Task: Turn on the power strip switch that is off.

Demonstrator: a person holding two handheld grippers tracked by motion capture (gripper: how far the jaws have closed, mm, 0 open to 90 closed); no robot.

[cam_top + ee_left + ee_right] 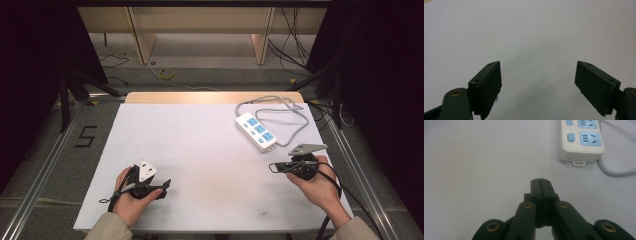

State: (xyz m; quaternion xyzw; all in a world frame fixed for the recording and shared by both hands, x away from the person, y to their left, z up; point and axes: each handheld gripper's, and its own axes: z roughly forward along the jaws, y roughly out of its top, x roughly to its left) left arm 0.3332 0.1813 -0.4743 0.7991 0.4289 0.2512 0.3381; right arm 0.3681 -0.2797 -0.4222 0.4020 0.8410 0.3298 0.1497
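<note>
A white power strip (255,131) with blue sockets lies at the table's back right, its grey cable (280,107) looping behind it. The strip's near end (581,143) sits just ahead and to the right of my right gripper (540,180), whose jaws are pressed together with nothing between them. In the high view that right gripper (274,167) rests on the table a little in front of the strip, held by a hand. My left gripper (165,184) lies at the front left, pointing right. Its jaws stand wide apart (537,82) over bare white surface, holding nothing.
The white table top (200,150) has a wooden strip along its far edge. Metal rails run down both sides of the table. Beyond it are wooden furniture legs and loose cables on the floor (165,74).
</note>
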